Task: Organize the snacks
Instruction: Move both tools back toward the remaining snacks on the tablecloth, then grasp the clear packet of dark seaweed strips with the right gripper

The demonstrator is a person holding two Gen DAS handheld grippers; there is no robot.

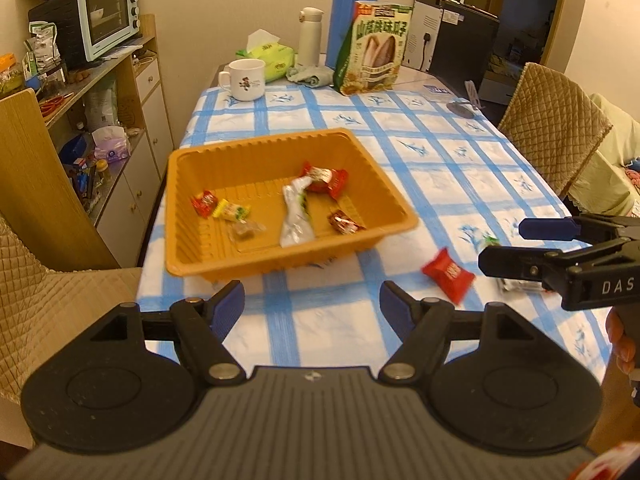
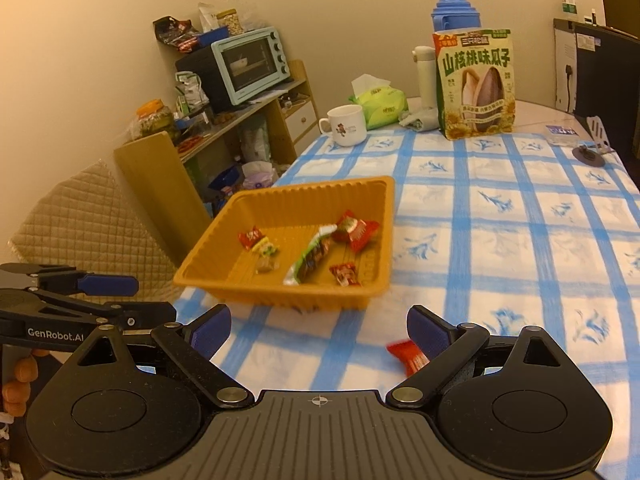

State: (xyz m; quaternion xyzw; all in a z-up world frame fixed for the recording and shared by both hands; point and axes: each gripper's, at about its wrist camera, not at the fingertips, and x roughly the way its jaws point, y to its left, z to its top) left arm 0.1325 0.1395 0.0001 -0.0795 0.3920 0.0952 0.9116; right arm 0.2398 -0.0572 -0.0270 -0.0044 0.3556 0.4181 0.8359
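Silver wrapper lengthwise in tray

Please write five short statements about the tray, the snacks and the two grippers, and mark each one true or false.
1. The orange tray already holds several wrapped snacks. True.
2. A red snack packet lies on the tablecloth outside the tray. True.
3. The left gripper is shut on a snack. False: its fingers are apart and hold nothing.
4. The white mug stands inside the tray. False: it stands on the table beyond the tray.
5. The right gripper is open. True.
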